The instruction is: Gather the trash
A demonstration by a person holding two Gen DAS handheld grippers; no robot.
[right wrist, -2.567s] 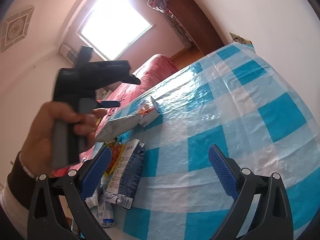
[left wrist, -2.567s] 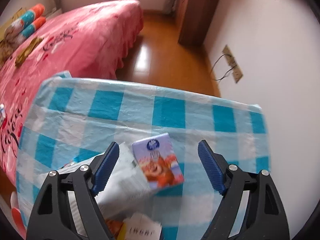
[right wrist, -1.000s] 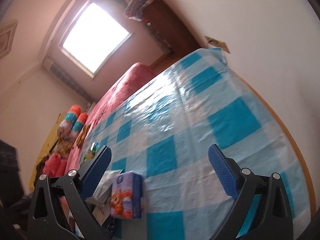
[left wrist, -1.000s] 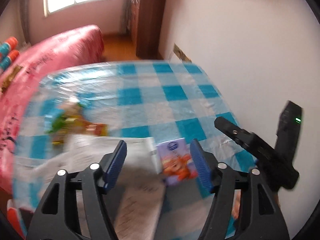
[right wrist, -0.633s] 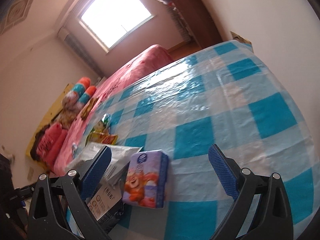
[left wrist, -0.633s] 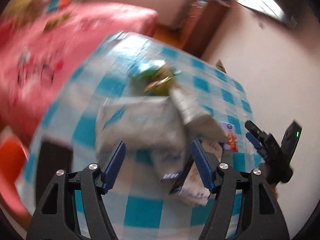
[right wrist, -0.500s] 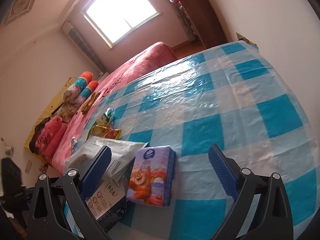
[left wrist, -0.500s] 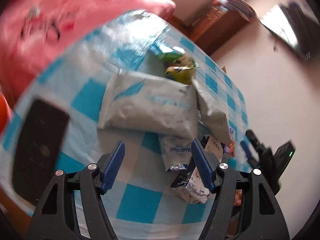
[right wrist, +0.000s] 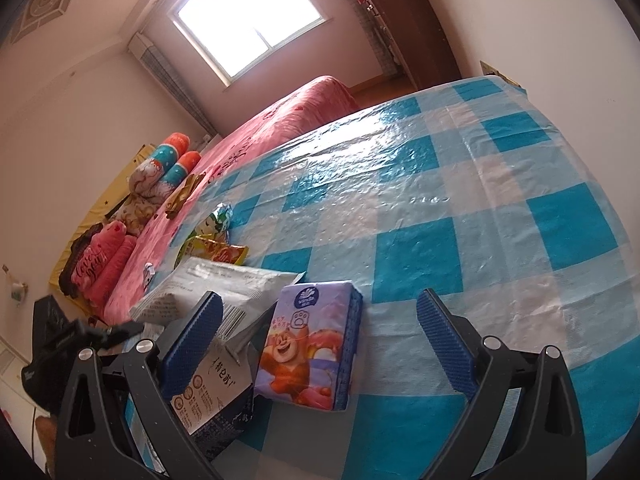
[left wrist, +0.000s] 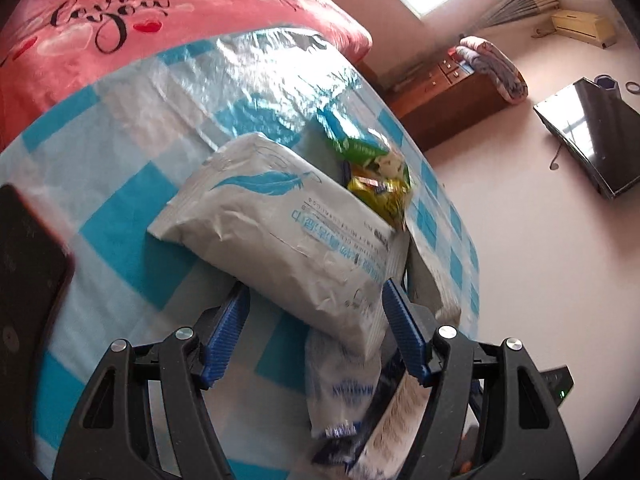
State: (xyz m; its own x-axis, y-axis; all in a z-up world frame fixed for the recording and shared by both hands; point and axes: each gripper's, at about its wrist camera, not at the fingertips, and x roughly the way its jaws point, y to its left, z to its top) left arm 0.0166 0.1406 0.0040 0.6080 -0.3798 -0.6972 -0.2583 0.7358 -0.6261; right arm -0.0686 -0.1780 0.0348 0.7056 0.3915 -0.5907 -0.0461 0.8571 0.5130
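Observation:
A pile of trash lies on the blue-and-white checked table (left wrist: 120, 168) (right wrist: 480, 220). My left gripper (left wrist: 318, 328) is open, and the near end of a grey mailer bag (left wrist: 280, 232) (right wrist: 208, 284) sits between its blue pads without being squeezed. Under the bag are a white printed wrapper (left wrist: 340, 388) and a white-and-dark carton pouch (left wrist: 394, 420) (right wrist: 216, 396). A green-yellow snack wrapper (left wrist: 376, 176) (right wrist: 216, 248) lies beyond the bag. My right gripper (right wrist: 318, 340) stands wide open over a purple tissue pack with a bear print (right wrist: 308, 348), touching nothing.
A flat black object (left wrist: 24, 280) lies at the table's left edge. A pink bed (left wrist: 120, 20) (right wrist: 280, 128) runs along the table's far left side. A wooden cabinet (left wrist: 452, 96) and a wall-mounted TV (left wrist: 592, 132) stand beyond, and a wall borders the right.
My left gripper rolled and dropped close to the grey mailer bag, whose end now lies between its pads. The right gripper shifted slightly, and the tissue pack now sits nearer, between its fingers.

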